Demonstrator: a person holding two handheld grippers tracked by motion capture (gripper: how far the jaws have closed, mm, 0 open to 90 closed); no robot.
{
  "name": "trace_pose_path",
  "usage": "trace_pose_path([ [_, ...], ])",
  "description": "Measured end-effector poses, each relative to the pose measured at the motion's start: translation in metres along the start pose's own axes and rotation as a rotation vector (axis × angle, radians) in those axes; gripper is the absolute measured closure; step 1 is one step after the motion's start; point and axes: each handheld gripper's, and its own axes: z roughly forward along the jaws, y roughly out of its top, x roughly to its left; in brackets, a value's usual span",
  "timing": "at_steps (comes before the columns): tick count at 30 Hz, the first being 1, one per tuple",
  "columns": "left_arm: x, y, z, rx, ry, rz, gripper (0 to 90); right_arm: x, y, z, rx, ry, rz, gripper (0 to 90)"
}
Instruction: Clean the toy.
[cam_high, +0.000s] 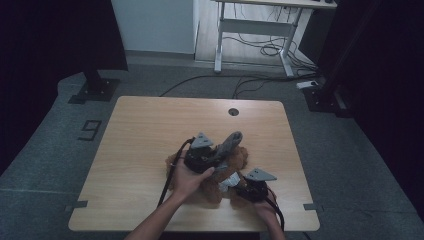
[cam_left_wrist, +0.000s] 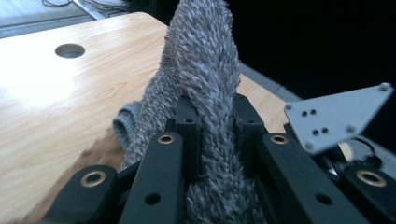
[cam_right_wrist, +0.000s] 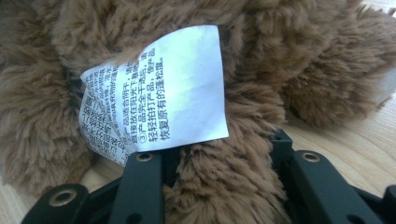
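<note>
Plush toy: one brown, shaggy, rounded soft toy (cam_high: 210, 187) lying on the near middle of the wooden table (cam_high: 145, 135).
Grey cloth: one fuzzy, long, tapering piece (cam_left_wrist: 205, 84) rising above the toy.
Label: one white printed fabric tag (cam_right_wrist: 154, 98), creased.
Left gripper (cam_left_wrist: 217, 121): jaws pinched on the grey cloth.
Right gripper (cam_right_wrist: 217, 154): jaws clamped around brown fur below the label.

Probably a dim lab or recording room: lone wooden table (cam_high: 150, 130), black stand bases (cam_high: 94, 91), floor cables (cam_high: 250, 82), marker tape.
</note>
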Motion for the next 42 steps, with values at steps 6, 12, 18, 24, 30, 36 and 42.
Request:
trace_pose_path([
  [6,0.01,-0.012,0.026,0.085,0.049,-0.022,76.4,-0.001,0.0,0.0,0.002,0.001,0.009,61.0],
  [12,0.012,-0.028,0.024,0.096,0.088,0.046,77.3,0.001,0.001,0.002,0.017,-0.012,0.012,61.1],
  [18,0.02,-0.029,0.008,0.108,0.137,0.046,77.3,0.001,0.001,0.002,0.018,-0.015,0.026,61.3],
  [24,0.03,-0.042,-0.018,0.085,0.219,0.068,77.2,0.002,0.001,0.003,0.024,-0.016,0.025,61.4],
  [30,0.034,-0.057,-0.04,0.048,0.242,0.087,77.2,0.004,0.001,0.003,0.03,-0.024,0.011,61.3],
  [36,0.047,-0.066,-0.071,0.008,0.279,0.06,77.2,0.003,0.001,0.003,0.027,-0.021,0.014,61.3],
  [42,0.072,-0.087,-0.095,-0.001,0.304,-0.033,77.8,0.003,0.0,0.003,0.027,-0.023,0.019,61.3],
])
